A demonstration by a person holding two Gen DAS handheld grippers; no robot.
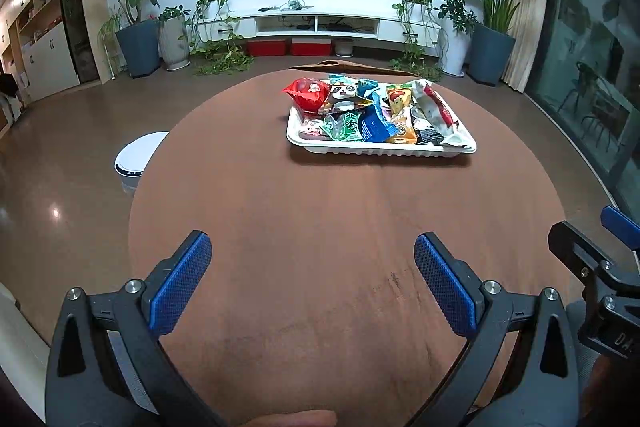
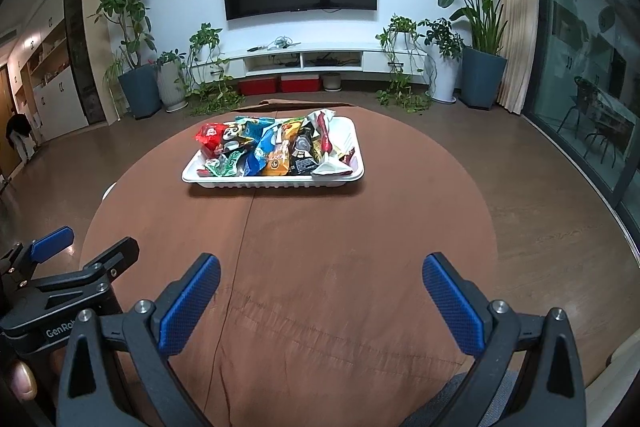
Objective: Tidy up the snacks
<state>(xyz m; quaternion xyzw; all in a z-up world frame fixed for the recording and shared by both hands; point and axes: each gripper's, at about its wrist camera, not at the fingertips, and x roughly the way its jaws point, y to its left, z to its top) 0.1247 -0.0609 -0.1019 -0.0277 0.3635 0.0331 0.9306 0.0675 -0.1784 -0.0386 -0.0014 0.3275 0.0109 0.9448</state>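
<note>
- Left gripper (image 1: 313, 259) is being held low over the near part of the round brown table (image 1: 280, 227), jaws spread wide, nothing being pinched between the blue pads (image 1: 180, 285).
- Right gripper (image 2: 320, 281) is being held likewise over the near table edge, jaws spread apart and empty; each gripper is being caught at the edge of the other's view, so they are being kept side by side.
- A thumb is being seen at the bottom of the left wrist view, nothing more of the person.
- No snack is being seen loose on the bare tabletop between grippers and tray.
- White tray (image 1: 380, 147) is sitting on the far half of the table, well apart from both grippers.
- Snack packets are all being held in the tray, piled and overlapping: red packet (image 1: 305, 94) at the far left corner, panda packet (image 1: 342, 97) just beside it, green packet (image 1: 345, 126) and blue packet (image 1: 374, 125) at the near side, orange packet (image 1: 402, 129), white-and-red packet (image 1: 434, 109) at the right.
- Judged progress: gathering into the tray is looking done or nearly done; the pile is unsorted, so any tidying within it is being left to do.
- Which it is cannot be told.
</note>
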